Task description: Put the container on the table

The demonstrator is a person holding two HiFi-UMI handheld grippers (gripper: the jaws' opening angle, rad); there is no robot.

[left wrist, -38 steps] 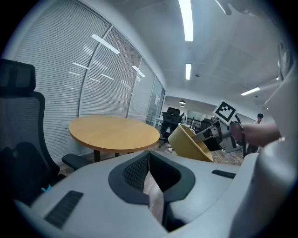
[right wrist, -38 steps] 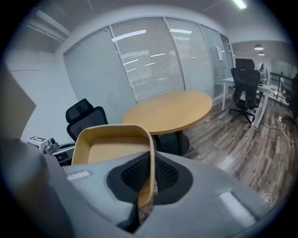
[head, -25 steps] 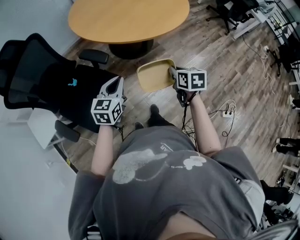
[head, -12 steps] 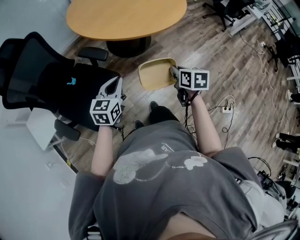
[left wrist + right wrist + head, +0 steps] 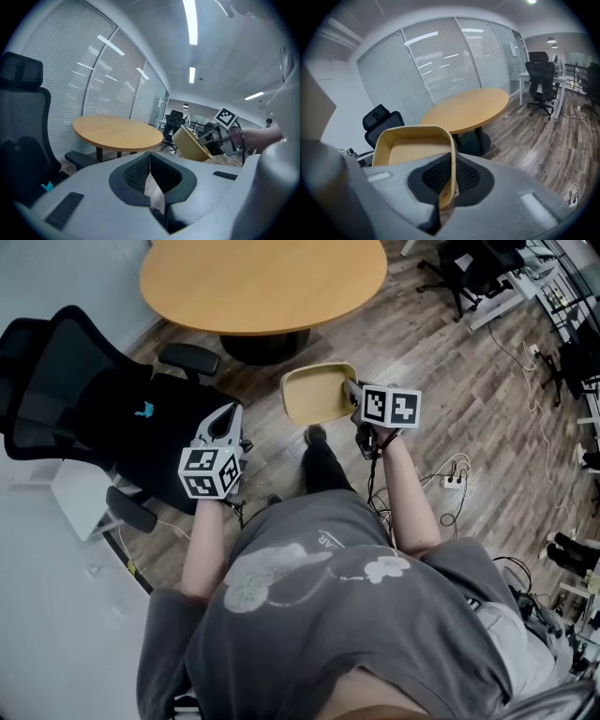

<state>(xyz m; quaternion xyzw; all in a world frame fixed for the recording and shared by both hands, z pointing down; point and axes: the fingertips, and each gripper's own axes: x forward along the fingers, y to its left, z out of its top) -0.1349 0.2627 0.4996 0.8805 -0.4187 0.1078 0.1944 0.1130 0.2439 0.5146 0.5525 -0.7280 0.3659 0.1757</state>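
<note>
A shallow yellow container (image 5: 319, 393) hangs in the air over the wooden floor, short of the round wooden table (image 5: 262, 282). My right gripper (image 5: 354, 395) is shut on the container's right rim (image 5: 451, 161), and the tray (image 5: 412, 145) spreads out to the left of its jaws. My left gripper (image 5: 223, 423) is shut with nothing in it, held above the black office chair (image 5: 103, 409). In the left gripper view the container (image 5: 191, 144) shows at the right, with the table (image 5: 117, 132) beyond the closed jaws.
The black office chair stands at the left, close to the table's dark pedestal (image 5: 262, 345). Cables and a power strip (image 5: 455, 479) lie on the floor at the right. More office chairs (image 5: 469, 263) and desks stand at the far right. A wall of glass with blinds (image 5: 440, 61) rises behind the table.
The person has stepped forward, with one foot now further ahead. Both grippers and the container have come slightly closer to the table. The grips are unchanged.
</note>
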